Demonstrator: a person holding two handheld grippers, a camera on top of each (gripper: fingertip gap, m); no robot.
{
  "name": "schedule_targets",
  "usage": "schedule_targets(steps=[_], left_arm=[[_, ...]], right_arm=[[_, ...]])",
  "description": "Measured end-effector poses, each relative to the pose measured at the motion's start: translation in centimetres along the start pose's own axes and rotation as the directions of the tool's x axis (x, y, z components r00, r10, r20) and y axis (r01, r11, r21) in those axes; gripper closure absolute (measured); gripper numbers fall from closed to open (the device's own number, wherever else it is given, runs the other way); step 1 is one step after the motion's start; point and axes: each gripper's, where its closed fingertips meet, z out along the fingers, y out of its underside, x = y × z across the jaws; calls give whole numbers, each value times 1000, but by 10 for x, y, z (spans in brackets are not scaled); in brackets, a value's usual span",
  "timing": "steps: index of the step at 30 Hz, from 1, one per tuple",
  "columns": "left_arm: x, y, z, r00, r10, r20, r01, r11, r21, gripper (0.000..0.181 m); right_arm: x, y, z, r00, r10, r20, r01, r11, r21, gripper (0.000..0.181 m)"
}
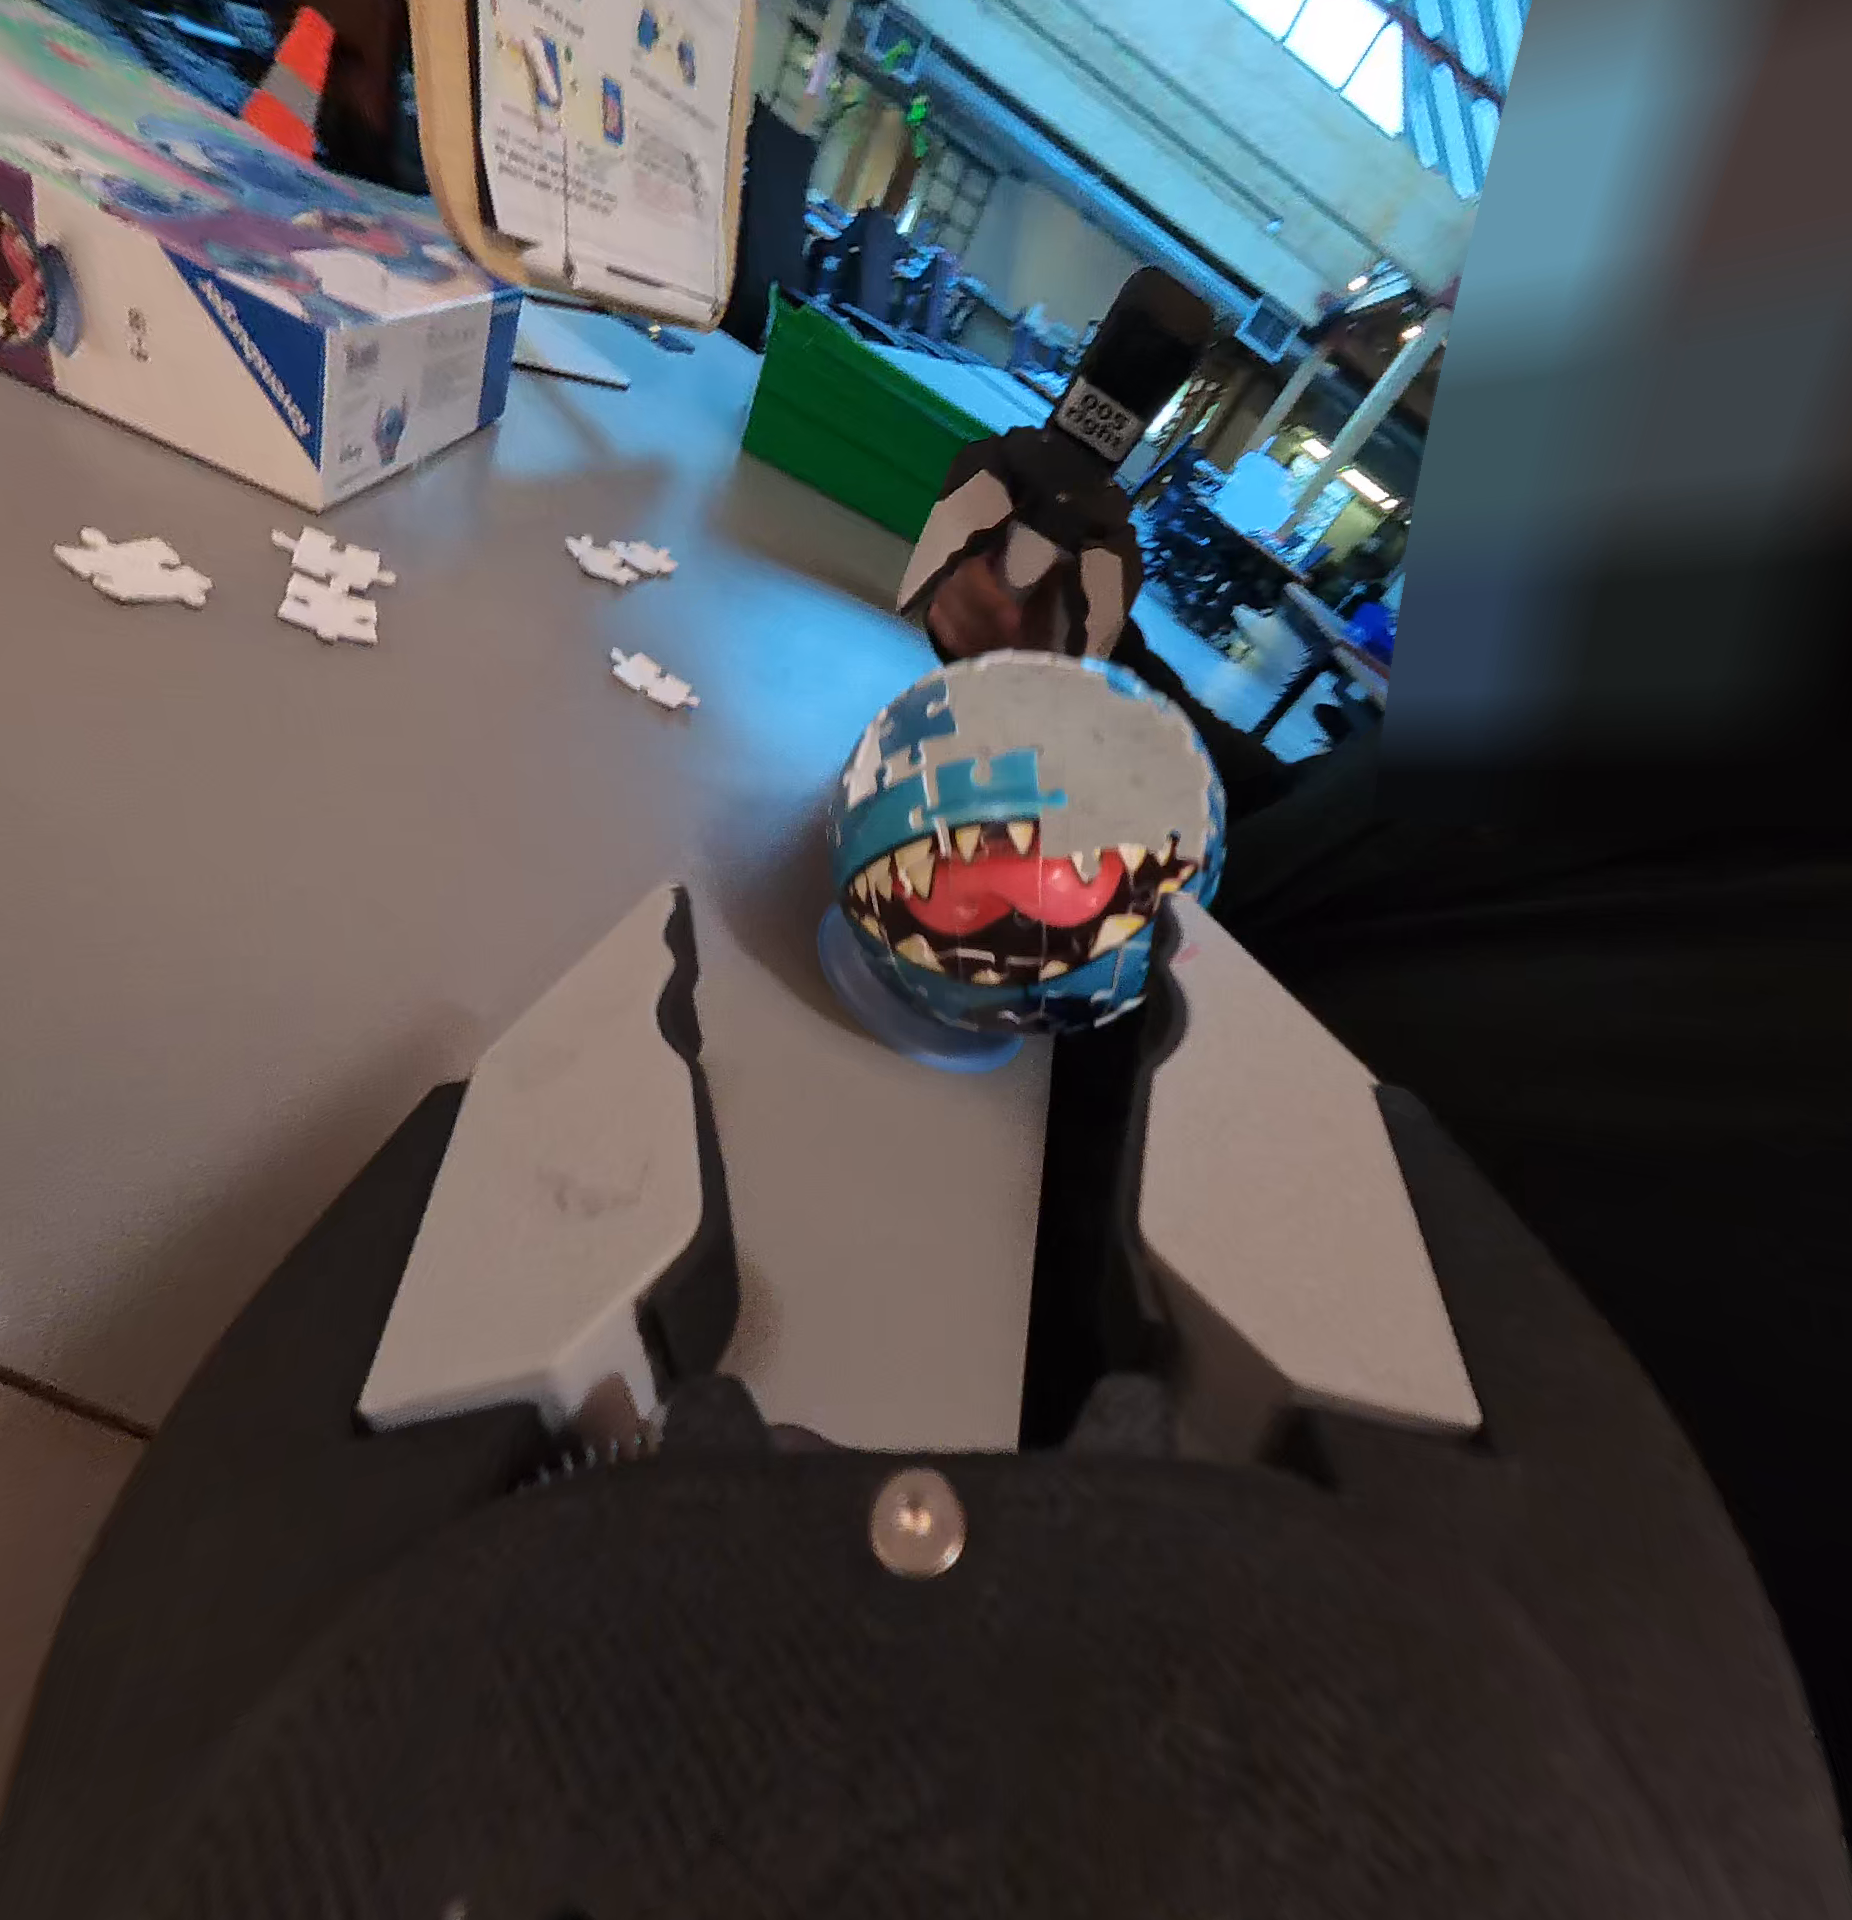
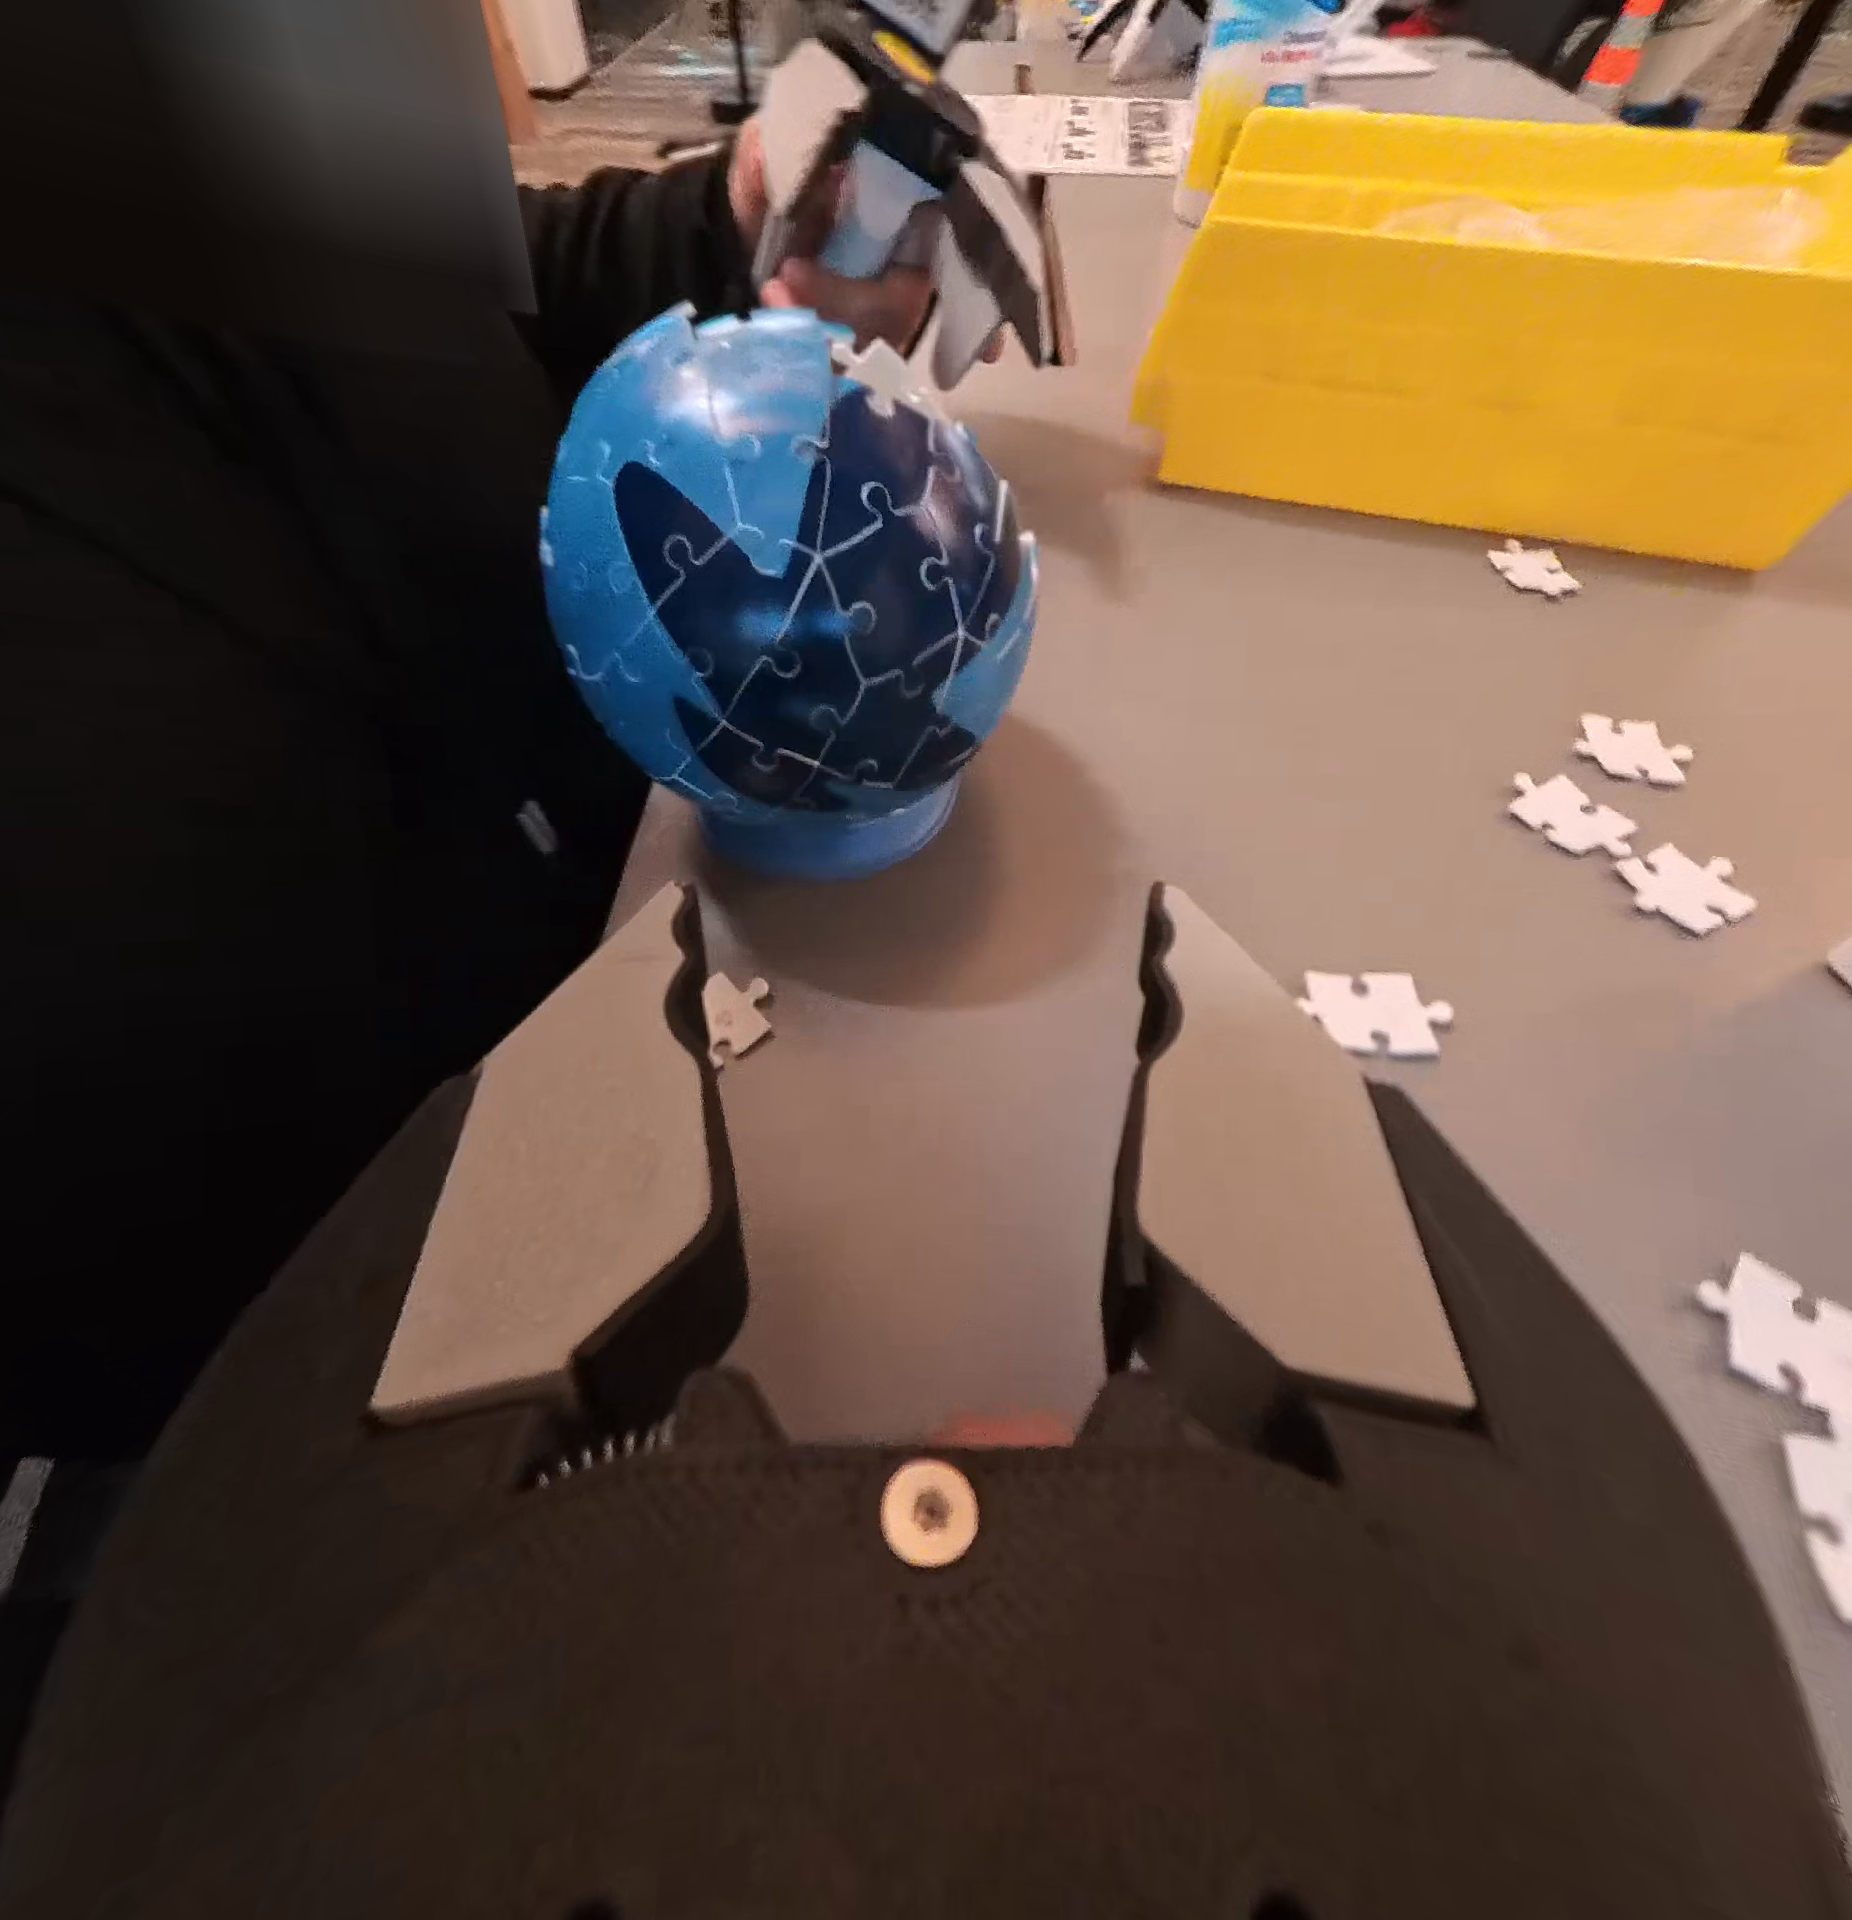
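Sitting on a blue ring stand at the table's near edge, the round blue plastic puzzle ball (image 2: 787,592) with a toothy printed mouth stays upright with its unfinished top exposed. The left claw (image 1: 927,925) is spread, the ball just beyond its tips at 1 o'clock. The right claw (image 2: 917,935) is spread too; a small white puzzle piece (image 2: 737,1013) lies against its left finger, though whether it is held I cannot tell. Loose white puzzle pieces (image 2: 1628,821) lie at 3 o'clock on the grey table (image 2: 1265,644), a yellow plastic bin (image 2: 1473,343) at 2 o'clock. A printed cardboard box (image 1: 257,312) stands at 10 o'clock of the left claw.
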Motion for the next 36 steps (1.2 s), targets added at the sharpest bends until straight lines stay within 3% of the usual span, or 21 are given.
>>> schedule_targets(steps=[4, 7, 10, 14, 25, 28, 30, 36], left_arm=[[-1, 23, 11, 993, 69, 96, -62, 995, -72, 83], [-18, 41, 13, 961, 134, 242, -97, 983, -157, 83], [-24, 58, 14, 927, 189, 324, -114, 965, -236, 85], [-24, 73, 14, 894, 252, 370, -138, 941, -309, 93], [-29, 76, 14, 878, 269, 396, -136, 933, -333, 101], [-28, 76, 15, 885, 260, 386, -130, 935, -331, 102], [-27, 76, 15, 885, 267, 382, -139, 933, -331, 104], [-25, 77, 16, 885, 285, 368, -157, 927, -341, 105]], right_arm=[[19, 17, -12, 987, 50, -151, -52, 999, -11, 96], [30, 34, -23, 969, 84, -234, -91, 996, -21, 96], [15, 33, -23, 975, 94, -203, -93, 996, 12, 101], [-16, 39, -7, 982, 72, -172, -88, 992, -89, 106], [-55, 66, 42, 994, -31, -104, -9, 931, -366, 122], [-55, 67, 42, 996, 10, -89, -41, 934, -354, 131], [-52, 67, 40, 995, -11, -97, -24, 936, -352, 157], [-39, 64, 40, 988, -25, -156, -30, 940, -341, 157]])
